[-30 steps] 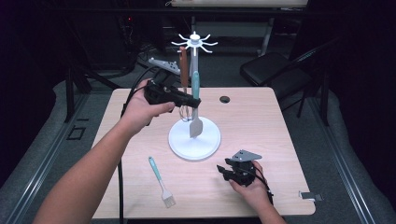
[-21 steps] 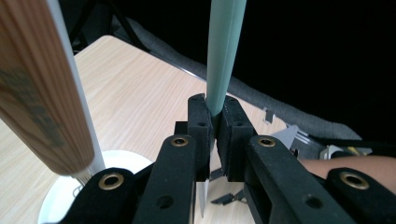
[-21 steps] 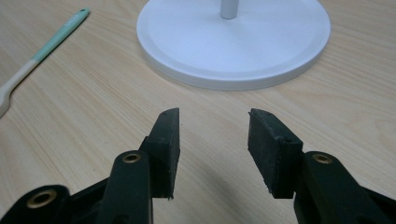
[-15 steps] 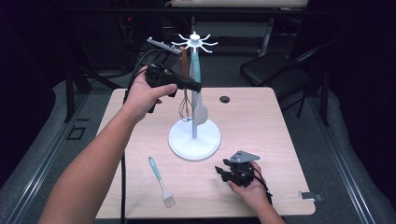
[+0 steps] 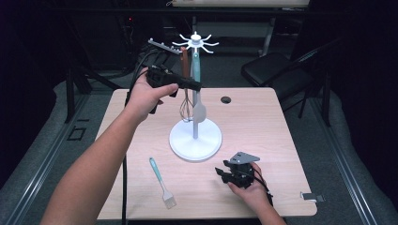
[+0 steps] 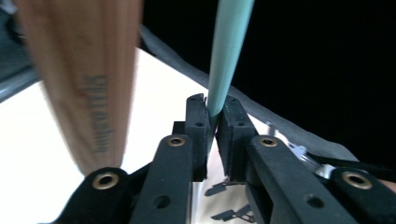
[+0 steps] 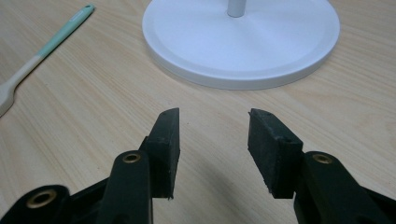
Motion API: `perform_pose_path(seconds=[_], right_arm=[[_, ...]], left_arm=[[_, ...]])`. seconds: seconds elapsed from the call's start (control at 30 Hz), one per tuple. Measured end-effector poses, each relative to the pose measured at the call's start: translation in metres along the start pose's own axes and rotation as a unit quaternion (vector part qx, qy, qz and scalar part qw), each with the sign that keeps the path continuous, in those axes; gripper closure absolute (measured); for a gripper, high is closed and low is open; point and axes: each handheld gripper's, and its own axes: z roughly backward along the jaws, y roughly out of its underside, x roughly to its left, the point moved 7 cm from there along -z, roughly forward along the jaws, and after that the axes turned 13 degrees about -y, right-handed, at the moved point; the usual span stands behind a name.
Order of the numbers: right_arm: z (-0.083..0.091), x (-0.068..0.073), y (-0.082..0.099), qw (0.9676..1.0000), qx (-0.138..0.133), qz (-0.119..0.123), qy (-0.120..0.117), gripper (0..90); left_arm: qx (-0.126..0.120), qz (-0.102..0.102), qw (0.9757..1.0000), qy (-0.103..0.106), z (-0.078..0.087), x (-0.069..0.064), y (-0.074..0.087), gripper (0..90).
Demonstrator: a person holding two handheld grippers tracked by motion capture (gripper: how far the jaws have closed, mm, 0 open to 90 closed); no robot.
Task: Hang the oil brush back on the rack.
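A white utensil stand (image 5: 195,140) with a ring of hooks on top stands mid-table. From it hang a whisk with a wooden handle (image 5: 185,65) and a teal-handled spatula (image 5: 198,108). My left gripper (image 5: 197,86) reaches in from the left at handle height. Its jaws have just been opening; the teal handle (image 6: 229,51) sits between the pads (image 6: 198,126) with a sliver of gap, and the wooden handle (image 6: 88,84) hangs to its left. My right gripper (image 5: 220,172) rests open near the front edge, empty (image 7: 214,126), facing the stand's base (image 7: 243,46). A teal-handled brush (image 5: 162,180) lies flat at front left.
A small black disc (image 5: 225,100) sits on the table behind the stand. A metal clip (image 5: 312,197) lies at the front right corner. A dark chair (image 5: 272,70) stands beyond the back right edge. The left gripper's cable (image 5: 125,187) trails along the left forearm.
The left hand has risen a little beside the stand, lifting the teal spatula with it. The right gripper has stayed put.
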Motion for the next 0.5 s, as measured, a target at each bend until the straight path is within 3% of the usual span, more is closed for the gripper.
perform_pose_path(seconds=[0.07,0.4,0.5], right_arm=[[0.000,0.000,0.000,1.0000,-0.001,0.000,0.001,54.1],[0.000,0.002,-0.001,1.0000,-0.004,0.005,0.000,54.1],[0.000,0.003,-0.001,1.0000,-0.003,0.006,0.000,54.1]], left_arm=[[0.000,-0.001,1.0000,-0.006,0.000,0.001,0.002,74.2],[0.021,-0.024,0.9984,-0.046,0.001,-0.003,0.023,68.3],[0.024,-0.028,0.9984,-0.044,0.001,-0.005,0.033,67.8]])
